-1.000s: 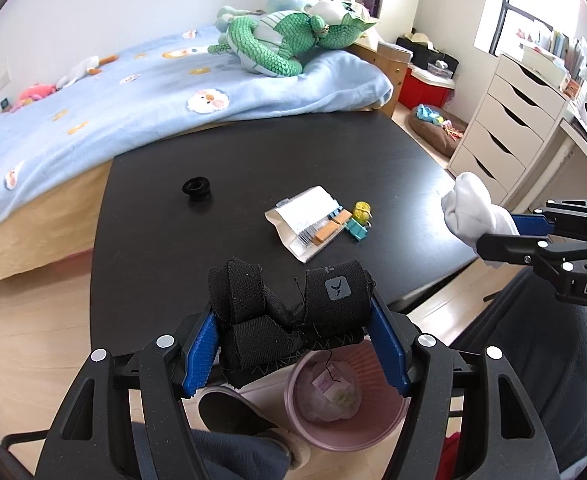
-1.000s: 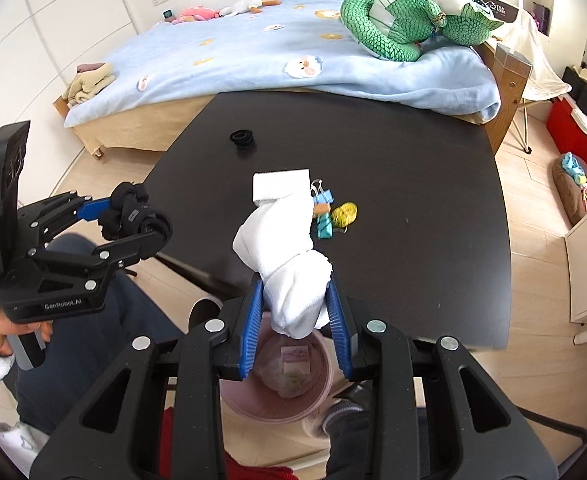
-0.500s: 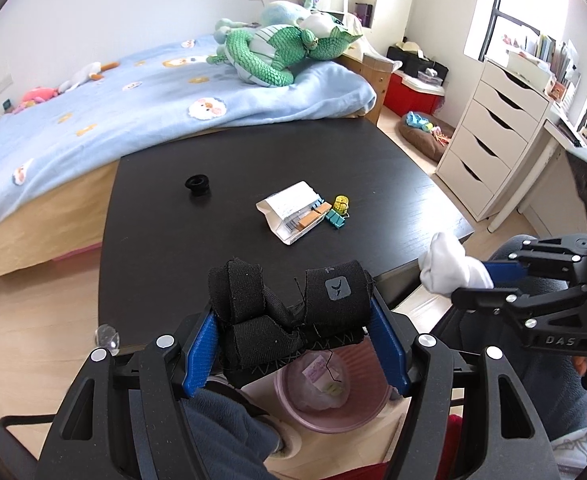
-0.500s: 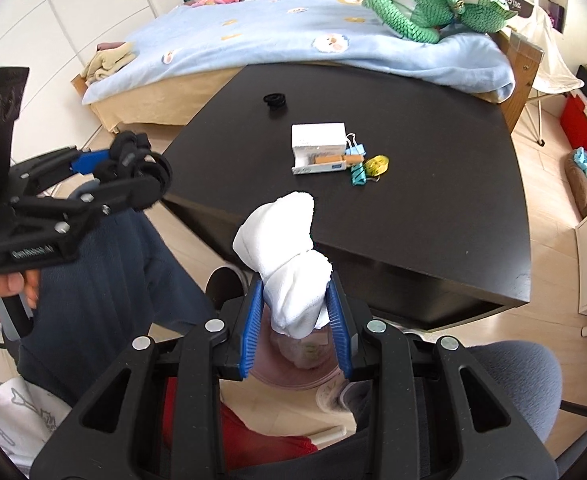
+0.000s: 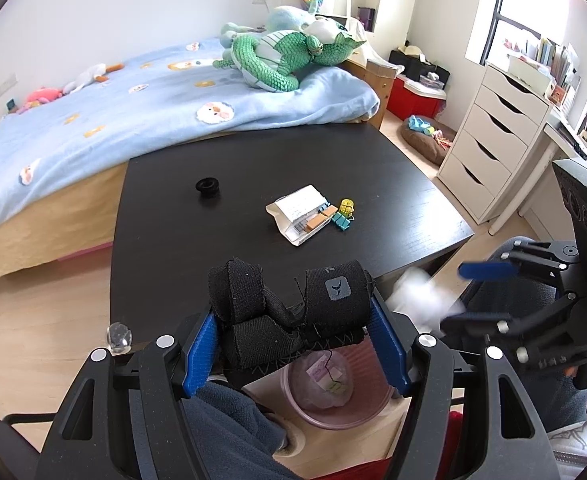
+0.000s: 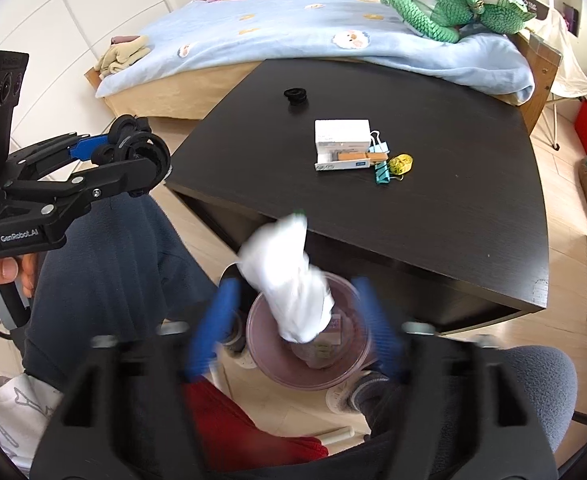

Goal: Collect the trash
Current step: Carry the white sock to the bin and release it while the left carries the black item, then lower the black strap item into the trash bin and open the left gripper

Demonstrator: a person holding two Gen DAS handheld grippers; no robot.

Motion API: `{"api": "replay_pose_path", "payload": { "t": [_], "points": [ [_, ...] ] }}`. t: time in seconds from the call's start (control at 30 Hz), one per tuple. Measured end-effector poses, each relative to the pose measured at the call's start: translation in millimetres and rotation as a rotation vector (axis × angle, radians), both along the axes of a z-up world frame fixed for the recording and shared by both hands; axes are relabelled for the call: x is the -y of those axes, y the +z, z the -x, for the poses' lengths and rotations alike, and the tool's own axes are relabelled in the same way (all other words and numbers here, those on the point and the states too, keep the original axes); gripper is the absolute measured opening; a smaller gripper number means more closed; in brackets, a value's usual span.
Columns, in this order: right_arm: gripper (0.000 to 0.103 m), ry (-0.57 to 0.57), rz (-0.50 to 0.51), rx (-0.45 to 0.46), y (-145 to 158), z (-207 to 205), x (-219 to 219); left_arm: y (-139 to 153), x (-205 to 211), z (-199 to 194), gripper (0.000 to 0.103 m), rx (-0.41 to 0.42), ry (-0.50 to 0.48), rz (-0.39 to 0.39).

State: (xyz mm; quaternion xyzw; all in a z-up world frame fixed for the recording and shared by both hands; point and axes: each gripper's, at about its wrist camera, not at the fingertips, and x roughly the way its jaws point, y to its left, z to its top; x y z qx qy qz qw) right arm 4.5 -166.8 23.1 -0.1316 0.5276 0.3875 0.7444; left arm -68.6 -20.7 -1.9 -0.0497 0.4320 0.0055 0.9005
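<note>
Half a second back, clamped tight on the white wad; now spread wide and smeared with motion blur: right gripper (image 6: 293,328), blue pads far apart on either side of the white sock (image 6: 293,280). Released, by the look of it, with clear gap on both sides and no pad touching. Unchanged on the other side: left gripper (image 5: 293,344) closed on the black sock (image 5: 289,312), as before.

Soft, crumpled, bright white, bunched into a lumpy column with a narrower tip pointing toward the far table edge and a fatter end hanging low. Slightly blurred in both views. Directly over the mouth of the pink bin (image 6: 261,364), lower end overlapping the rim's inside; whether already touching the paper scraps within, cannot tell. In the left wrist view, a white smear (image 5: 417,300) just left of the right gripper (image 5: 481,300), below the near edge of the black table (image 5: 165,248), up and right of the pink bin (image 5: 293,400).

Dark, ribbed, folded double with a small grey logo patch, squeezed between the left pads above the bin.

Farther off on the table: white box (image 6: 341,140), binder clips (image 6: 381,168), black ring (image 6: 295,94).
</note>
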Motion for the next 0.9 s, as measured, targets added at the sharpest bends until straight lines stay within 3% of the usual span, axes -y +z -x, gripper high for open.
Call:
{"api": "replay_pose_path", "payload": {
  "t": [0.23,0.9],
  "points": [
    [0.1,-0.059,0.001,0.014,0,-7,8,-1,4,-1,0.066,-0.005,-0.023,0.006],
    [0.1,-0.23,0.035,0.096,21,-26,43,-7,38,-2,0.067,-0.03,-0.135,0.012]
  ]
}}
